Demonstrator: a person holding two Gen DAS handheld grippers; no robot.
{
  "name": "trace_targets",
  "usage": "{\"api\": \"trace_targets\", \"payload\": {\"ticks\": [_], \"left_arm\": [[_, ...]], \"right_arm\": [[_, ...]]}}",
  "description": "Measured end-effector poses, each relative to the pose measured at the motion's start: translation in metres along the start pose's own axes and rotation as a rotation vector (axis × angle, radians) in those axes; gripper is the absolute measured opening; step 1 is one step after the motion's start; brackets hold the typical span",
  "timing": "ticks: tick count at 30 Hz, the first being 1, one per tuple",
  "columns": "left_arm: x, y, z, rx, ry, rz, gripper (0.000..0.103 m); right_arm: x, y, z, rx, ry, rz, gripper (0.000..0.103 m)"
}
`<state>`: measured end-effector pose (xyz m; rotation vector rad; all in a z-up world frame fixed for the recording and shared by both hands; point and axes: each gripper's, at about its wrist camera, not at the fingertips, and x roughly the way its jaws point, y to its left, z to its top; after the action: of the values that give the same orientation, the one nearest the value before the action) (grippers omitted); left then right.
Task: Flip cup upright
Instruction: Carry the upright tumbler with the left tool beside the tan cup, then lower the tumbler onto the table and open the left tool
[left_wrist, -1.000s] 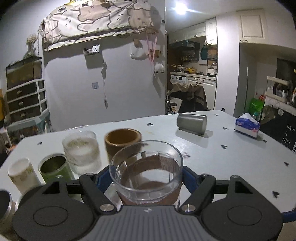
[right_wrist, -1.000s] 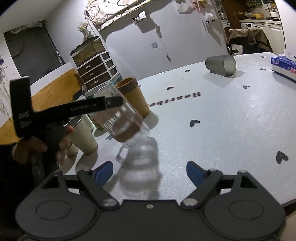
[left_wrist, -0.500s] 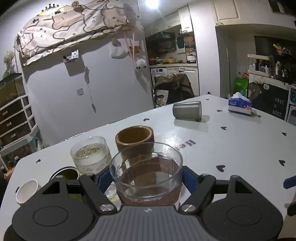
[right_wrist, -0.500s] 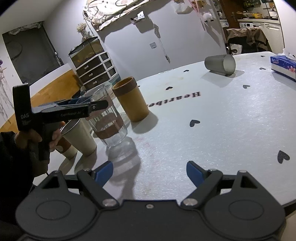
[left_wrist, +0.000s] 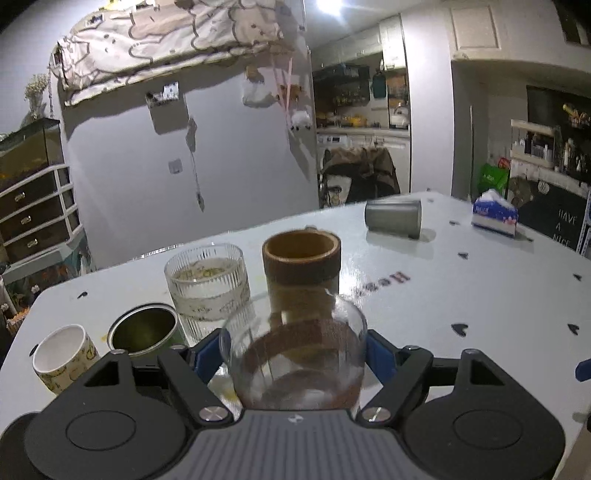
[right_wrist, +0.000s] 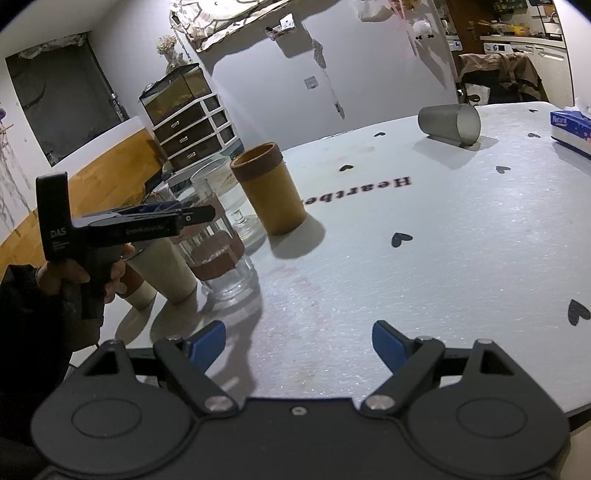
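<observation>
A clear glass cup with a brown band (left_wrist: 295, 365) stands upright between the blue pads of my left gripper (left_wrist: 293, 354). In the right wrist view the same cup (right_wrist: 221, 258) rests with its base on the white table (right_wrist: 424, 240), and the left gripper (right_wrist: 184, 218) is still around its upper part. The pads look slightly apart from the glass, so the grip looks loosened. My right gripper (right_wrist: 299, 339) is open and empty, low over the table's near edge. A grey metal cup (right_wrist: 448, 122) lies on its side at the far end (left_wrist: 393, 219).
A row of upright cups stands by the glass: a tall brown cup (right_wrist: 269, 192), a ribbed glass (left_wrist: 207, 280), a green tin (left_wrist: 144, 330), a white patterned mug (left_wrist: 62, 354). A tissue box (left_wrist: 495, 216) sits at the far right edge.
The left gripper lowered the glass from a tilted, raised pose and set it upright on the table beside the brown cup. The jaws have begun to widen. The right gripper stayed still.
</observation>
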<state>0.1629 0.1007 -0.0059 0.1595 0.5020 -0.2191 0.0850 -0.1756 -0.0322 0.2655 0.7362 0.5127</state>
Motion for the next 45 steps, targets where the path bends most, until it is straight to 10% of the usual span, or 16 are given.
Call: {"api": "trace_targets", "payload": {"ticks": [45], "left_arm": [[-0.189,-0.041,-0.056,-0.258,-0.148,0.274,0.103]], "right_arm": [[-0.033,0.078,0.004,-0.289,-0.326,-0.062,0.102]]}}
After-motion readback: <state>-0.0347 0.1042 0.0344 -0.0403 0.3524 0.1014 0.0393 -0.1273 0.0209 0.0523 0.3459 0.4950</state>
